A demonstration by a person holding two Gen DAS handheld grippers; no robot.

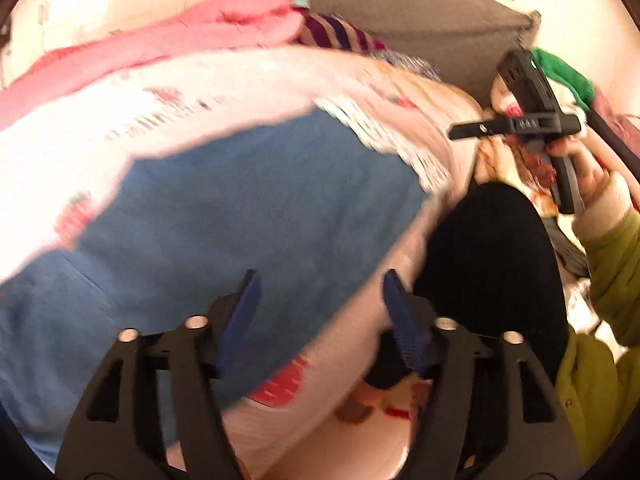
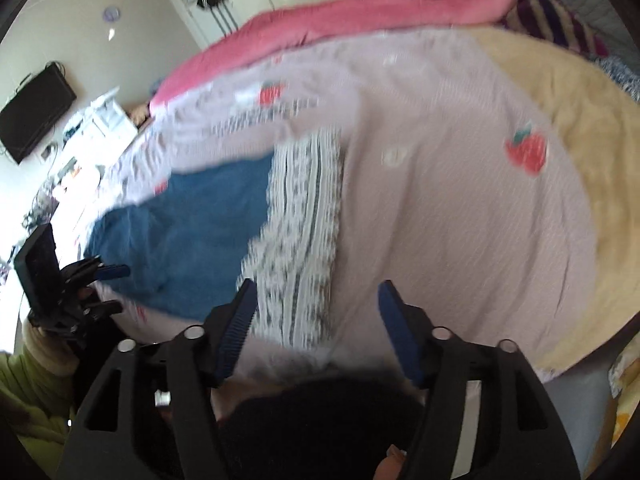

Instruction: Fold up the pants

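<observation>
Blue pants (image 1: 240, 208) lie flat on the bed, with a white patterned band (image 1: 384, 132) along their far edge. My left gripper (image 1: 320, 280) hovers open above the near edge of the pants, nothing between its blue pads. In the right wrist view the pants (image 2: 192, 224) lie to the left, the band (image 2: 304, 220) running down the middle. My right gripper (image 2: 316, 286) stands open over the band's near end, not touching it. The left gripper (image 2: 116, 288) shows at the far left, open beside the pants' corner. The right gripper's body (image 1: 516, 126) appears at the right.
The pants rest on a pale pink strawberry-print sheet (image 2: 440, 200). A pink blanket (image 2: 380, 4) and a striped cloth (image 2: 552, 20) lie at the far side, a beige blanket (image 2: 560, 92) at the right. A person's black-clad leg (image 1: 500, 260) and green sleeve (image 1: 612, 264) are near the bed's edge.
</observation>
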